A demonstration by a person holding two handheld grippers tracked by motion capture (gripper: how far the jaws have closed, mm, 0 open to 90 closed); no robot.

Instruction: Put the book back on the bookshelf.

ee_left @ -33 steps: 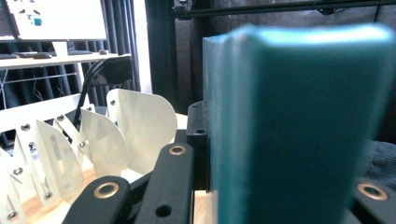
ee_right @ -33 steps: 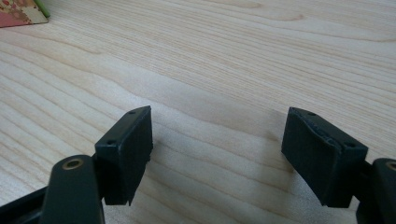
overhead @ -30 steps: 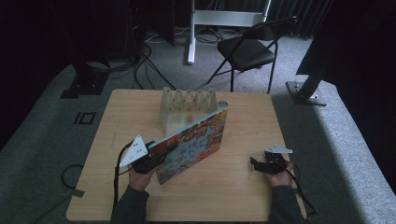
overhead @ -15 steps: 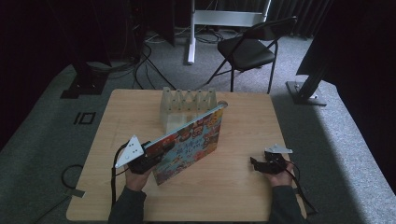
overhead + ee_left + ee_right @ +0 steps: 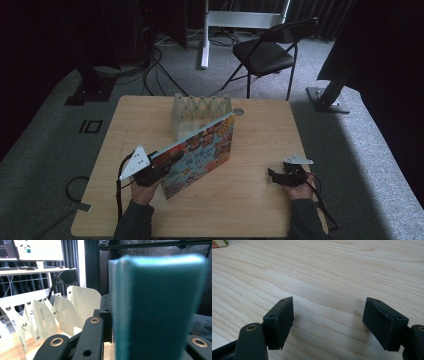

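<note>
High view: a person sat at a light wooden table (image 5: 260, 210), both forearms coming in from the bottom edge, each hand holding a two-jaw gripper. The left gripper (image 5: 156, 170) was clenched on the lower left end of a large, colourful picture book (image 5: 202, 150), lifting it so the book stood on edge, tilted, and ran diagonally up toward the middle of the table. The book's far upper corner reached a white rack (image 5: 197, 111) of upright divider fins standing at the back of the table; from this angle it was hard to tell whether the book touched the rack or merely overlapped it. The right gripper (image 5: 276, 176) sat low over the table's right side, well apart from the book, its jaws released and gripping nothing. A black folding chair (image 5: 265, 52) stood on the grey carpet beyond the table.

In the left gripper view, the book's teal spine (image 5: 157, 312) rose close and blurred between the black jaws, with the white rack (image 5: 62, 312) just beyond on the left and a desk with a monitor (image 5: 38, 249) farther off.

In the right gripper view, the two black pads (image 5: 280, 321) stood wide apart over bare wood grain, nothing between them.
</note>
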